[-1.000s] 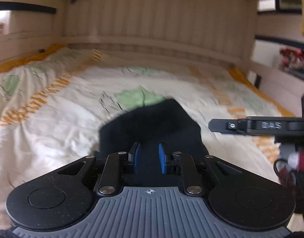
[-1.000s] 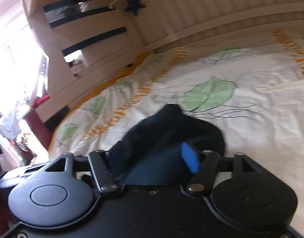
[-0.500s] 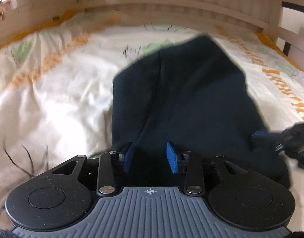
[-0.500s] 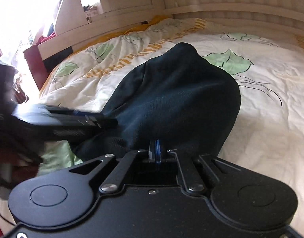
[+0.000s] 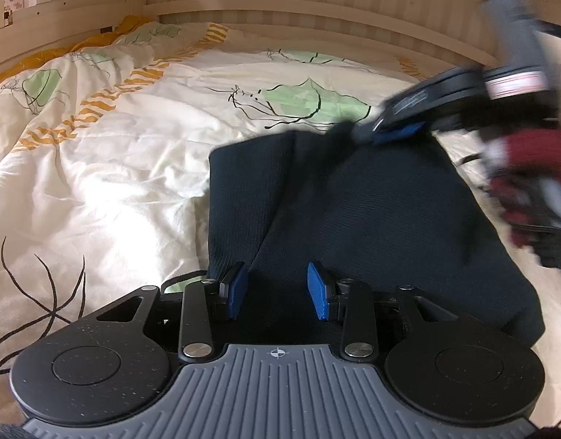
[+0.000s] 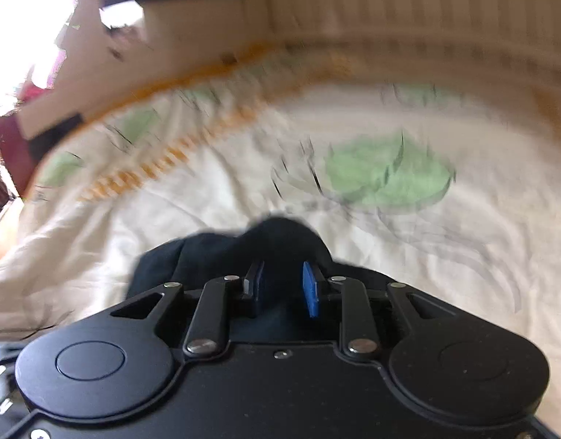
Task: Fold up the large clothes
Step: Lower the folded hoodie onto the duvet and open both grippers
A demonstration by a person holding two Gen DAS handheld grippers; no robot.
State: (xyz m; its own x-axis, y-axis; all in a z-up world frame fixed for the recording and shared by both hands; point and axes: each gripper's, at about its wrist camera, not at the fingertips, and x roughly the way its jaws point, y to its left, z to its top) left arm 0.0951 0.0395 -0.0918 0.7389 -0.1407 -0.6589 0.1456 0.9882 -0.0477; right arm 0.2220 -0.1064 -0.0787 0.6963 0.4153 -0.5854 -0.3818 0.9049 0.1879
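Note:
A dark navy garment (image 5: 371, 212) lies folded flat on the bed, a crease running down its left part. My left gripper (image 5: 276, 289) hangs over its near edge, open, blue pads apart and pressing on nothing. My right gripper (image 5: 393, 131), blurred by motion, is at the garment's far right corner. In the right wrist view my right gripper (image 6: 282, 287) has its jaws opening. A bunched corner of the garment (image 6: 207, 256) lies between and just ahead of the pads, and I see no pad pressing on it.
A white duvet (image 5: 115, 168) with green leaves and orange stripes covers the bed. A slatted wooden bed frame (image 5: 317, 18) bounds the far side and the left. A hand in dark red (image 5: 529, 153) holds the right gripper at the right edge.
The garment came down flat onto the duvet and my left gripper opened. My right gripper shut on the cloth, then swung to the far corner with its pads parting.

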